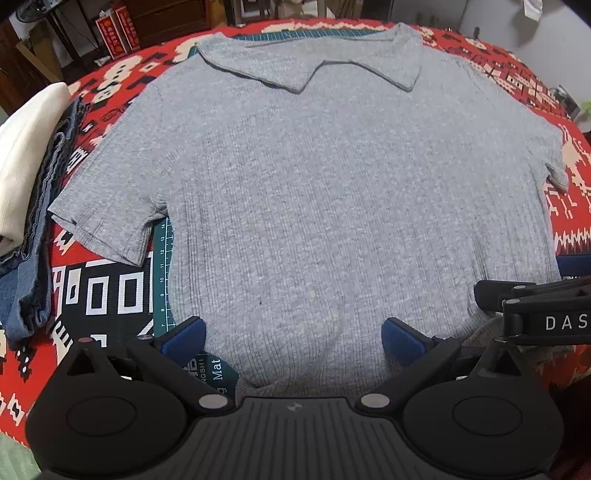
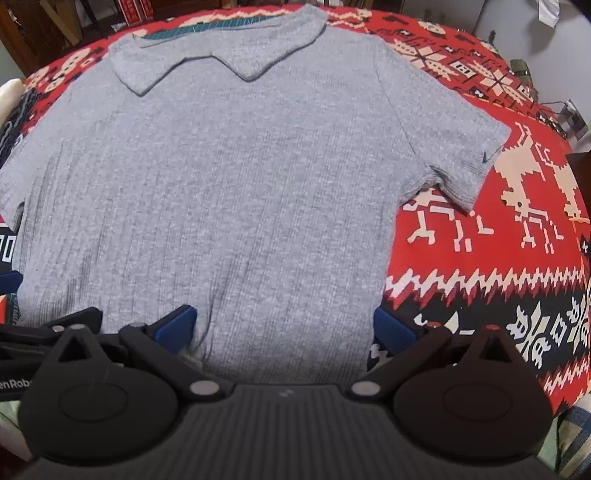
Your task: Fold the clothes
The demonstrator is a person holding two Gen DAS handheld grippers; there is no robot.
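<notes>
A grey ribbed short-sleeved shirt [image 1: 314,192] with a pointed collar lies spread flat on the table, collar at the far side, hem toward me. In the right wrist view the same shirt [image 2: 229,192] fills the middle, its right sleeve [image 2: 461,162] lying on the red cloth. My left gripper [image 1: 293,334] is open, its blue pads straddling the left part of the hem. My right gripper [image 2: 284,326] is open too, its blue pads on either side of the hem's right part. Neither holds cloth. The right gripper's black body [image 1: 532,306] shows at the right edge of the left wrist view.
A red, black and white patterned tablecloth [image 2: 498,240] covers the table. A green cutting mat [image 1: 164,273] peeks out under the shirt. Folded jeans [image 1: 37,236] and a cream folded garment [image 1: 22,147] lie stacked at the left. Furniture and red boxes [image 1: 118,33] stand behind.
</notes>
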